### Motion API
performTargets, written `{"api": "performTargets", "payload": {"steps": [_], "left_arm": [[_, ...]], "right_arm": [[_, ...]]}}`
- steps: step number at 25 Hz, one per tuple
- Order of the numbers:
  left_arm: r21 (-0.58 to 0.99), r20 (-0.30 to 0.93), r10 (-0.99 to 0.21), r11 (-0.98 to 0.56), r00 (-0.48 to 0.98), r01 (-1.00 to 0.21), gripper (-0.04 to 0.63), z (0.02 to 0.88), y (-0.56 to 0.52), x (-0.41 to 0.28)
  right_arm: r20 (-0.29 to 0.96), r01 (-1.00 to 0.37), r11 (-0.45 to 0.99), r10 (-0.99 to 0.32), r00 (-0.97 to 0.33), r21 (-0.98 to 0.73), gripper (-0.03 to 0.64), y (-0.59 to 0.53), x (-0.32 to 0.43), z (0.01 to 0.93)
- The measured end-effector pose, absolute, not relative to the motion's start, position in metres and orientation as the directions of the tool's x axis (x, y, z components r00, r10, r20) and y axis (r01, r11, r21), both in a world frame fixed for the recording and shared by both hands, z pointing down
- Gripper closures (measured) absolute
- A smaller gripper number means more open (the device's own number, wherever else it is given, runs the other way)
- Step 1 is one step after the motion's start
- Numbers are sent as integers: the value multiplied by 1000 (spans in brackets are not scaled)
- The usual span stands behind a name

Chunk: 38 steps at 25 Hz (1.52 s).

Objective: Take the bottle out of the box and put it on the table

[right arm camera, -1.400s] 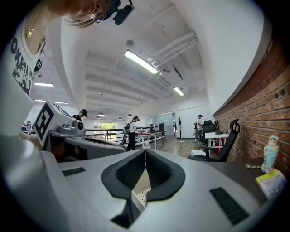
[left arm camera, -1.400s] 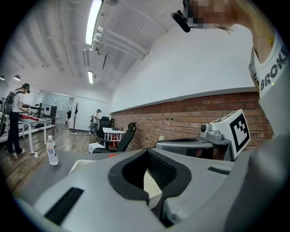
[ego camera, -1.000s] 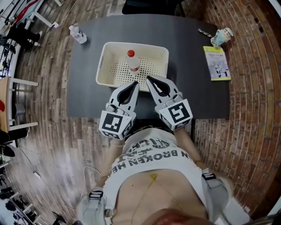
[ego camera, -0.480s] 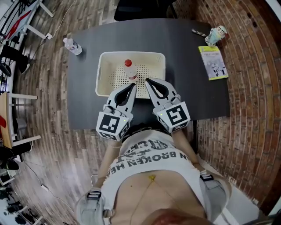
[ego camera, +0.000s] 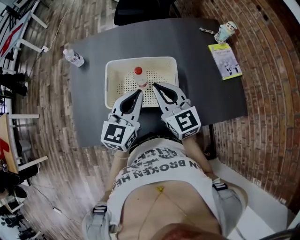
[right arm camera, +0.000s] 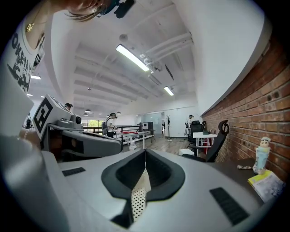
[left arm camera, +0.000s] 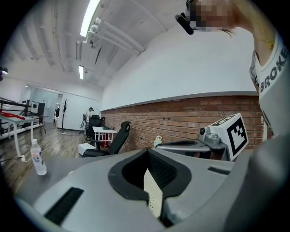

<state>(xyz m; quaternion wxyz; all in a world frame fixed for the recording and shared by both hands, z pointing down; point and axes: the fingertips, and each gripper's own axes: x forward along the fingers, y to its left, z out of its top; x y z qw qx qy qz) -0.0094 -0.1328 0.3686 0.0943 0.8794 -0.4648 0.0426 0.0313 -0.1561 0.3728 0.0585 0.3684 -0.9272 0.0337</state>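
Note:
A clear bottle with a red cap (ego camera: pixel 139 78) stands upright in the cream perforated box (ego camera: pixel 112 84) on the dark table (ego camera: pixel 206 89). My left gripper (ego camera: pixel 139 92) is shut and empty, its tip over the box floor just in front of the bottle. My right gripper (ego camera: pixel 154 86) is shut and empty too, close on the bottle's right without touching it. In the left gripper view the closed jaws (left arm camera: pixel 147 152) frame a strip of the box (left arm camera: pixel 153 195). The right gripper view shows its closed jaws (right arm camera: pixel 145 152) over the box (right arm camera: pixel 137 198).
A second clear bottle (ego camera: pixel 73 57) (left arm camera: pixel 38 157) stands at the table's left corner. A yellow booklet (ego camera: pixel 225 61) (right arm camera: pixel 267 185) and a small figurine (ego camera: pixel 226 31) (right arm camera: pixel 261 155) sit at the far right. A black office chair (ego camera: pixel 140 11) stands behind the table. A brick wall runs along the right.
Both grippers have moved forward together, from the box's near rim to over its floor, closer to the bottle. Their jaws have stayed shut.

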Motion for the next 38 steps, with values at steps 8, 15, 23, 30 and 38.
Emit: {"api": "performTargets", "payload": {"steps": [8,15,23,30,38], "left_arm": [[130,153,-802,-563,578,-816,589,368,-143,-15],[140,159,-798,-565,582,-813,589,372,-149,-16],[148,177,-790,-568,586,-810,589,378,-156,-17],[153,194,-800,-546,567,-824,589,388,-167,-22],[153,221,-808,-524,546,-838,583,412,-195,-30]], "right_arm": [[148,-689,725,-681,-717,-2,607,-165,24,370],[159,-696,718,-687,-709,1,607,-169,25,375],[169,-700,714,-689,-705,-12,607,-175,25,380],[178,-699,715,-686,-705,-14,607,-178,23,382],[206,-707,707,-687,-697,-34,607,-183,24,392]]}}
